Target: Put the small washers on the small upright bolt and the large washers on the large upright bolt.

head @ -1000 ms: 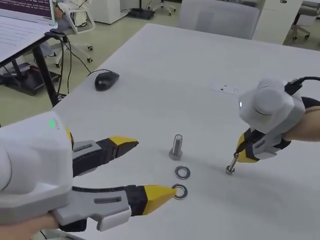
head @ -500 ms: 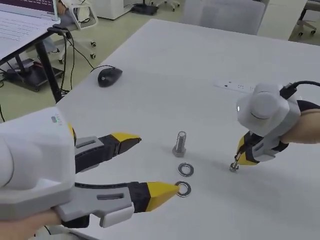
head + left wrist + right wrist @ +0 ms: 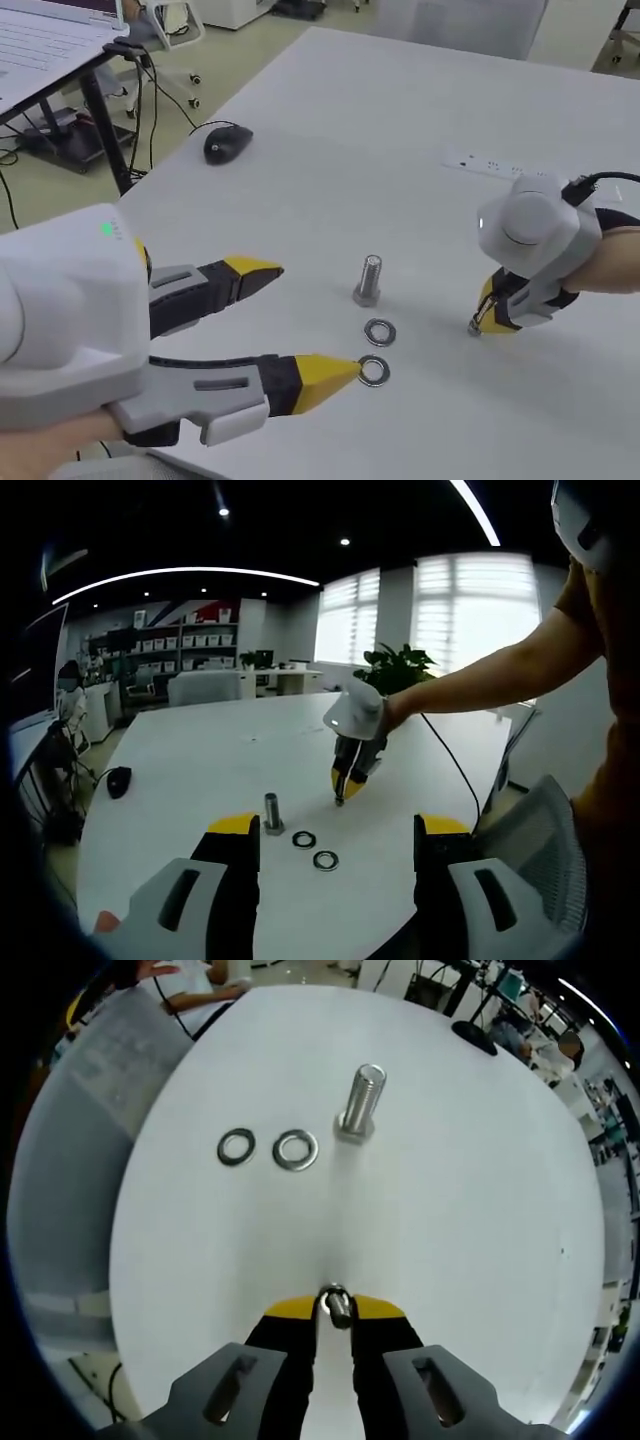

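No washer is threaded yet: the large bolt (image 3: 368,280) stands bare, and two washers (image 3: 379,332) lie flat on the worktop (image 3: 330,130) ahead of the left gripper (image 3: 310,318), whose fingers are held wide apart, the nearer washer (image 3: 374,371) just beside one tip. The small bolt (image 3: 338,1303) is clamped at the tips of the right gripper (image 3: 492,312) fingers, its lower end at the worktop. Nearly all of the task is judged left.

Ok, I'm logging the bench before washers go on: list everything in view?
large bolt: 1, silver, upright mid-table
washers: 2, silver, flat beside the large bolt
small bolt: 1, silver, gripped, right of the large bolt
mouse: 1, black, table's far left
power strip: 1, white, table's far side
table: 1, white, under everything
left gripper: 1, yellow-tipped, open near the washers
right gripper: 1, yellow-tipped, shut on the small bolt
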`<state>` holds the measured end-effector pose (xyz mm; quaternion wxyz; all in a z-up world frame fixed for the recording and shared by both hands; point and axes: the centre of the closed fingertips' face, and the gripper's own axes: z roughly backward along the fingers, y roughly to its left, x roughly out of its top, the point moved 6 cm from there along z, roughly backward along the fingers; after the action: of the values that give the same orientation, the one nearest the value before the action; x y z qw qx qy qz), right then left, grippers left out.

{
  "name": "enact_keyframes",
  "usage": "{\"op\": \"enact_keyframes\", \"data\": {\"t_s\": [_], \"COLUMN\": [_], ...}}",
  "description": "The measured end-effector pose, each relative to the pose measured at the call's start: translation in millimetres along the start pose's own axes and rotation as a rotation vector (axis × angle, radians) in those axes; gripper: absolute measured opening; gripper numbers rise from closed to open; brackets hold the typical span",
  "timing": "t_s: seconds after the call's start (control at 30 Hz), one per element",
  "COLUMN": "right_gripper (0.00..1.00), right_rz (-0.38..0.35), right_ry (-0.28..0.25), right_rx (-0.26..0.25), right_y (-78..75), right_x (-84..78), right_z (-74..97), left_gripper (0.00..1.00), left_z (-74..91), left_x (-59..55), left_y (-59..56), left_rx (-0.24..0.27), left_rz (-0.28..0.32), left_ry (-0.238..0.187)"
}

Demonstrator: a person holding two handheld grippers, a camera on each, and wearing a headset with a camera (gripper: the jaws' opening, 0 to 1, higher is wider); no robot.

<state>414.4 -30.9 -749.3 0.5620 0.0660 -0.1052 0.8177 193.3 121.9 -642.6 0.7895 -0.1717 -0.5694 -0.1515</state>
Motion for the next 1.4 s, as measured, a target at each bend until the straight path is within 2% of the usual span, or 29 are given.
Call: {"op": "enact_keyframes", "data": {"t_s": [0.43,0.73,0.87,1.0,1.13,1.23,1.4], "right_gripper": [0.14,0.14,0.15,0.15,0.14,0.14,0.14], "right_rz": [-0.012,-0.033,-0.036,-0.046,-0.048,-0.037,-0.028], "right_ry": [-0.009,-0.013,0.000,0.006,0.000,-0.011,-0.031], "right_rx": [0.000,-0.014,-0.021,-0.014,0.003,0.018,0.066], "right_y": [-0.8,3.1,8.1,20.3,40.7,56.9,78.5], "right_x": [-5.1,-10.3,-15.1,-18.7,-14.1,-6.9,7.2], "right_z": [-1.5,9.9,16.2,22.9,24.8,21.3,6.4], "left_gripper": [0.61,0.61,0.61,0.61,0.61,0.61,0.61], "left_z": [-1.5,-1.6,-1.1,0.6,4.0,8.4,13.3], "left_x": [-0.3,0.3,1.9,4.1,5.9,8.0,7.4], "left_y": [1.1,-1.1,-3.3,-7.2,-11.3,-13.0,-15.9], "left_rx": [0.001,-0.004,-0.008,-0.014,-0.019,-0.015,-0.016], "left_rz": [0.000,-0.004,-0.009,-0.017,-0.027,-0.029,-0.037], "left_ry": [0.001,0.000,-0.007,-0.016,-0.024,-0.040,-0.039]}}
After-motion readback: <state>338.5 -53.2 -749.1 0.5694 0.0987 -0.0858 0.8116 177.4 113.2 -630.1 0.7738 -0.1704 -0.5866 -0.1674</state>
